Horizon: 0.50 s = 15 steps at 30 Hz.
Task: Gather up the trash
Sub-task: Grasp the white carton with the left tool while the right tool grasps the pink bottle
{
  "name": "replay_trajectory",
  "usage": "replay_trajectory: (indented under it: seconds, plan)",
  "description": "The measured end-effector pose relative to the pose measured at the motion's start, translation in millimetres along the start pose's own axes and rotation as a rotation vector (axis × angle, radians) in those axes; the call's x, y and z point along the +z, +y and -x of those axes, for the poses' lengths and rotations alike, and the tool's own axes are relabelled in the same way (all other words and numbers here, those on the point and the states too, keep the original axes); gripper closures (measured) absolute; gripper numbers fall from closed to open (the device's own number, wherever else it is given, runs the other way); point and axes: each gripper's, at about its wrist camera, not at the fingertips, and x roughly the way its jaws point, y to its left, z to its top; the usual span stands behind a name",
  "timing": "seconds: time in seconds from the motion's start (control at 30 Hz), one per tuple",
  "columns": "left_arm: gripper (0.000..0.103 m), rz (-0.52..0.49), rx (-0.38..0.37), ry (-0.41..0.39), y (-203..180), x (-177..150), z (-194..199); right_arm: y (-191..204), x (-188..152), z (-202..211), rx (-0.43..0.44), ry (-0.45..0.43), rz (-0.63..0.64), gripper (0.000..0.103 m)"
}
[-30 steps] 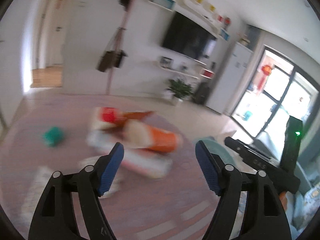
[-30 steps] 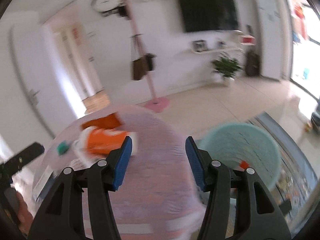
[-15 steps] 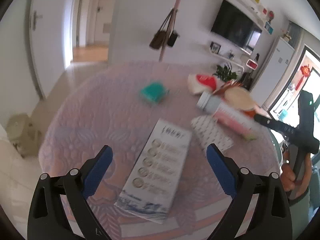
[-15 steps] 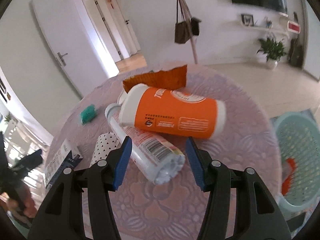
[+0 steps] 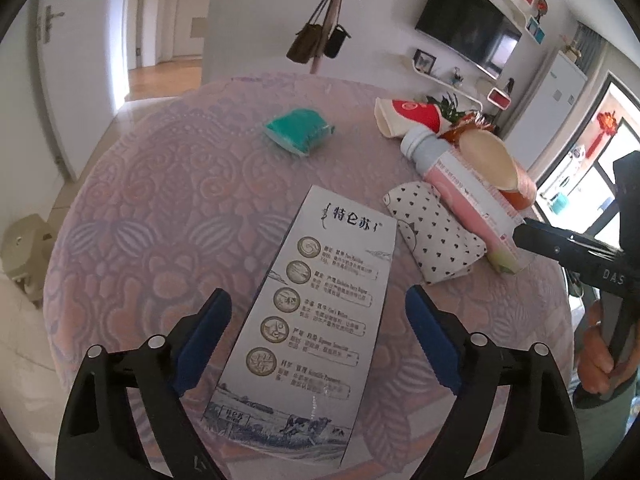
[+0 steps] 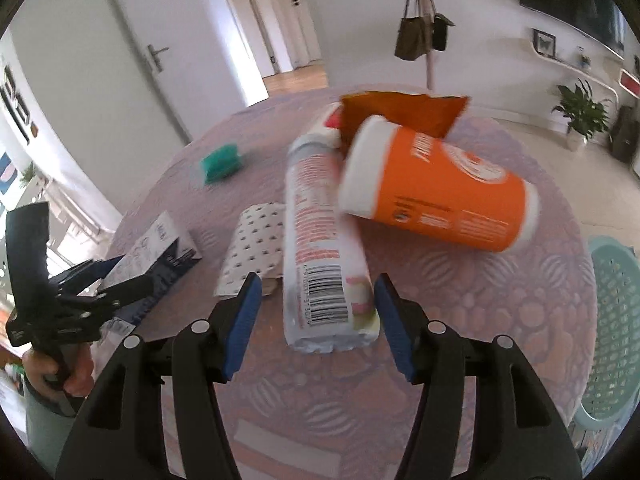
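On the round table's lilac cloth (image 5: pixel 160 200) lies a flat white milk carton (image 5: pixel 320 300). My left gripper (image 5: pixel 316 308) straddles its near half, jaws closing, pads clear of its edges. Right of it lie a polka-dot paper cup (image 5: pixel 436 232), a pink-white bottle (image 5: pixel 460 184) and an orange cup (image 5: pixel 496 164). In the right wrist view the bottle (image 6: pixel 324 264) points its base between my right gripper's (image 6: pixel 316 284) jaws, which are opening slightly with a gap on the left side. The orange cup (image 6: pixel 436 192) leans against the bottle.
A green sponge (image 5: pixel 298 130), a red-white cup (image 5: pixel 408 114) and a torn orange snack bag (image 6: pixel 400 112) lie farther back. A teal mesh basket (image 6: pixel 616 320) stands off the table's right edge. A person's hand (image 5: pixel 600 356) holds the right gripper. A coat stand (image 6: pixel 424 40) stands behind.
Both grippers tilted down and came in over the table. The left jaws widened and now flank the carton; the right gripper moved up to the bottle's base.
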Motion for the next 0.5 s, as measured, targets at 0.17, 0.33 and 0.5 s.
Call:
replay_trajectory:
  seconds: [0.17, 0.33, 0.5]
  plan:
    - [0.023, -0.023, 0.042, 0.026, -5, -2, -5, 11, 18, -20, -0.041, 0.032, -0.012, 0.048]
    - [0.028, -0.034, 0.072, 0.034, -12, 0, -7, 12, 29, -50, -0.072, 0.099, -0.054, 0.048]
    - [0.043, -0.020, 0.093, 0.019, -13, 0, -5, 10, 27, -57, -0.064, 0.101, -0.074, 0.056]
